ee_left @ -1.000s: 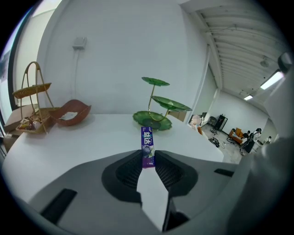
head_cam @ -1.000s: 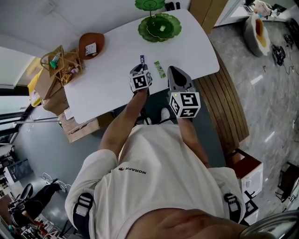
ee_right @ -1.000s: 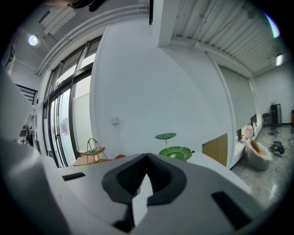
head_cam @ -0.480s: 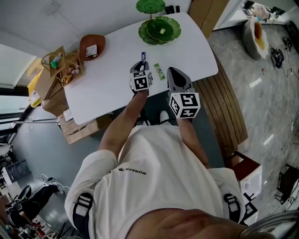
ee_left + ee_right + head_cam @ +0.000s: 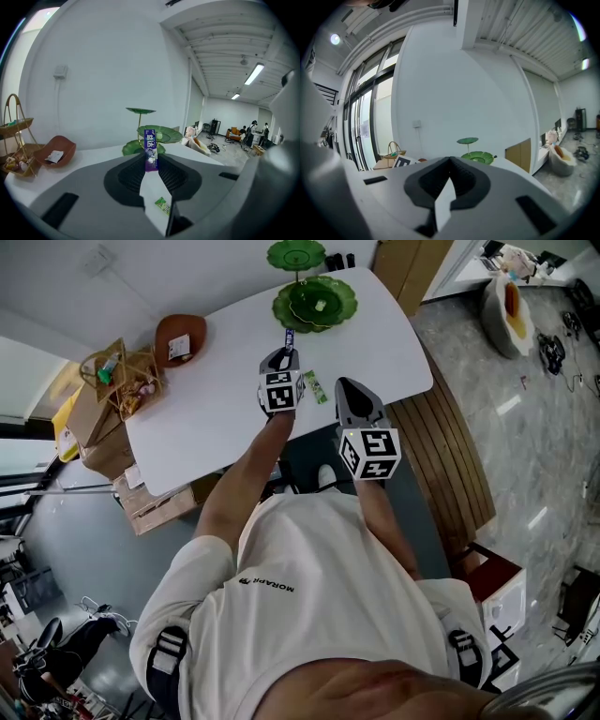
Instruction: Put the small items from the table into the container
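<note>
My left gripper (image 5: 284, 354) is shut on a purple stick packet (image 5: 290, 337), held upright in the air. In the left gripper view the packet (image 5: 150, 145) sticks up from between the jaws (image 5: 151, 161), just in front of the green tiered dish (image 5: 159, 135). That dish (image 5: 342, 298) stands at the far end of the white table (image 5: 206, 409), and a pale item (image 5: 322, 306) lies in its lower plate. A green packet (image 5: 315, 387) lies on the table between the two grippers. My right gripper (image 5: 352, 390) hangs near the table's edge, jaws together, holding nothing (image 5: 450, 161).
A brown bowl (image 5: 178, 336) with a white packet sits at the table's left end. Beside it stands a wicker basket (image 5: 120, 376) above cardboard boxes (image 5: 103, 442). A wooden bench (image 5: 459, 446) runs along the table's right side.
My left gripper has risen and moved toward the green dish, carrying the purple packet. The right gripper has stayed where it was.
</note>
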`<state>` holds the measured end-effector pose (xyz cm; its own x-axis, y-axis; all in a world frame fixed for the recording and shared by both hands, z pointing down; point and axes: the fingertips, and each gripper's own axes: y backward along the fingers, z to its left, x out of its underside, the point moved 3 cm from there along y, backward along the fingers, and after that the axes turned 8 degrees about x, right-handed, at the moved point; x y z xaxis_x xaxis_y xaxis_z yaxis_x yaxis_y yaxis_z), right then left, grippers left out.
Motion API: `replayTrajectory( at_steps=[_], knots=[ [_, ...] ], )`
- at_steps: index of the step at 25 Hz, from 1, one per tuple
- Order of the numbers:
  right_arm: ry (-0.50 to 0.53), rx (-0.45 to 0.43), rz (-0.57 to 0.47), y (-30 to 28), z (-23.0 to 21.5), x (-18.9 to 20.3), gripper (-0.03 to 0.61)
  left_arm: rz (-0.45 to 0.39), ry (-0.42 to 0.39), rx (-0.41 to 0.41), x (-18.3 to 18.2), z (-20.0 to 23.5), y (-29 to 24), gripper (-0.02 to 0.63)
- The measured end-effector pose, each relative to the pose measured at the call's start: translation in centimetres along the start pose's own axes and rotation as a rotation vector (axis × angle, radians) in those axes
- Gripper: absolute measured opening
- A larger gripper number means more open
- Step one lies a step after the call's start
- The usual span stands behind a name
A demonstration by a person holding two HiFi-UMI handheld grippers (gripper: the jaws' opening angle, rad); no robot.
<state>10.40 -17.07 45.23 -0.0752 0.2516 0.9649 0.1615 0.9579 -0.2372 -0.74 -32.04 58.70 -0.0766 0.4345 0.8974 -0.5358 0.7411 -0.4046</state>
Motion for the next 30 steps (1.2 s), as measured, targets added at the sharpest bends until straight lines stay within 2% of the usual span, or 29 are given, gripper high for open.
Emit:
replayTrajectory(
  at_steps=[12,19,30],
  knots=[
    [0.002,0.025,0.001,0.0,-1.3,0.0,0.008,0.021,-0.054,0.016,-2.3,-0.2,-3.2,0.089],
    [0.014,0.028,0.004,-0.2,-1.7,0.1,0.008,0.027,-0.113,0.037,-3.3,-0.2,-4.9,0.089],
    [0.026,0.031,0.009,-0.2,-2.2,0.3,0.008,0.057,-0.113,0.031,-3.5,0.5,-7.0,0.089]
  ],
)
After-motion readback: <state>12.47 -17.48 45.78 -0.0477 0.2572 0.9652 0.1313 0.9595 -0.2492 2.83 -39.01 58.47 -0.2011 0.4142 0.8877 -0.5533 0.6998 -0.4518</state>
